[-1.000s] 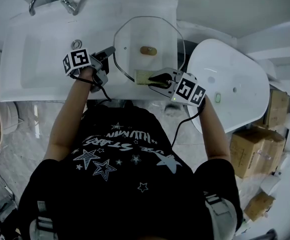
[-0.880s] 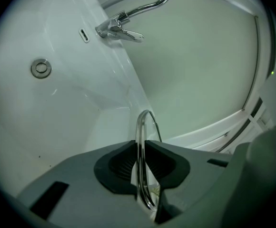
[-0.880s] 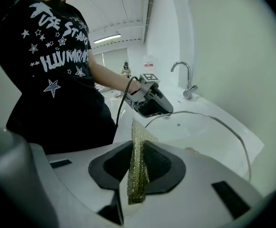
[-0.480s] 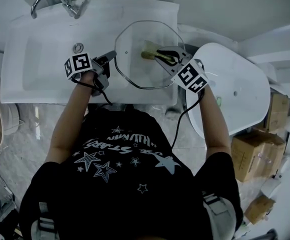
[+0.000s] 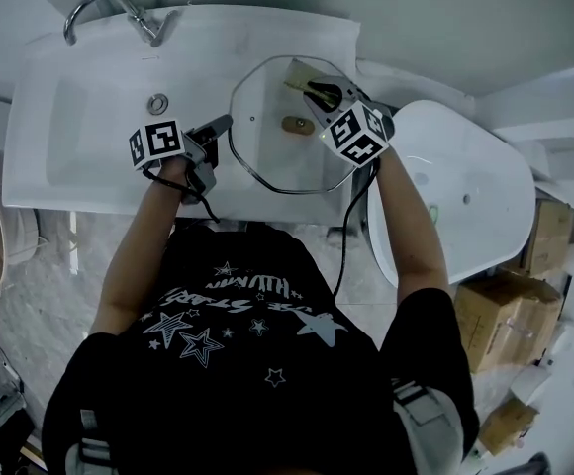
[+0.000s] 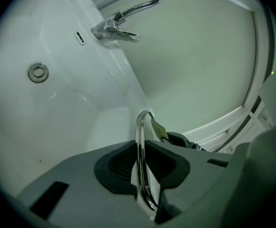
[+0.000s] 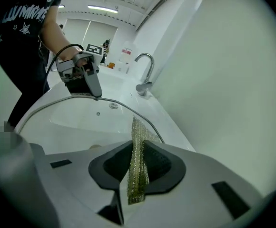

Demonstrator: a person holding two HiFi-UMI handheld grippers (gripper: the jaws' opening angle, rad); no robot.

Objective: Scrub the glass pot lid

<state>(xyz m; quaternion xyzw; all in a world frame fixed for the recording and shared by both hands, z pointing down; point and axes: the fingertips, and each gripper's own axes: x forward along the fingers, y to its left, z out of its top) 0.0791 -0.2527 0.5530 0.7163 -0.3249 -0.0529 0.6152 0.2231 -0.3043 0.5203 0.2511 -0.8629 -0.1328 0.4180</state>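
Note:
The glass pot lid, clear with a steel rim and a brown knob, lies over the right end of the white sink. My left gripper is shut on the lid's left rim; the rim runs between its pads. My right gripper is over the lid's far edge, shut on a yellow-green scouring cloth, whose free end rests on the glass near the rim. In the right gripper view the lid's rim arcs ahead of the cloth, and the left gripper shows beyond it.
A chrome tap stands at the sink's back left, the drain in the basin. A white toilet sits right of the sink. Cardboard boxes lie on the floor at right. A wall runs close behind the sink.
My right gripper has carried the cloth from the lid's near edge across the glass to its far edge, turning as it went. The left gripper has stayed on the rim.

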